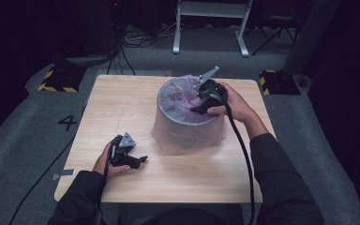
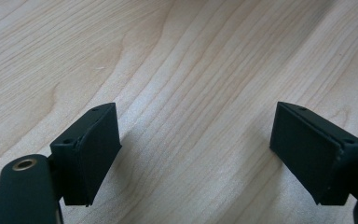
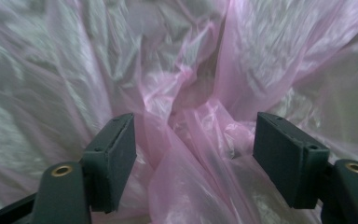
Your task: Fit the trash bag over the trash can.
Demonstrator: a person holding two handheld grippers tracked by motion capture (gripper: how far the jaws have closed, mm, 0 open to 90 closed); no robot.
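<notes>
A round grey bin (image 1: 187, 117) stands on the wooden table (image 1: 122, 103), lined with a thin pink plastic bag (image 1: 178, 96) whose skirt drapes down over its outside. My right gripper (image 1: 198, 108) dips into the bin's mouth from the right rim. Its jaws stand apart, and crumpled folds of the pink bag (image 3: 191, 140) rise between them without being pinched. My left gripper (image 1: 140, 161) rests low over the table near the front left, open, with bare wood (image 2: 196, 116) between its pads.
The bag's loose skirt (image 1: 168, 140) spreads onto the table in front of the bin. Beyond the table lie grey carpet, cables (image 1: 136, 40), a white frame's legs (image 1: 211, 28) and yellow-black striped blocks (image 1: 58, 79).
</notes>
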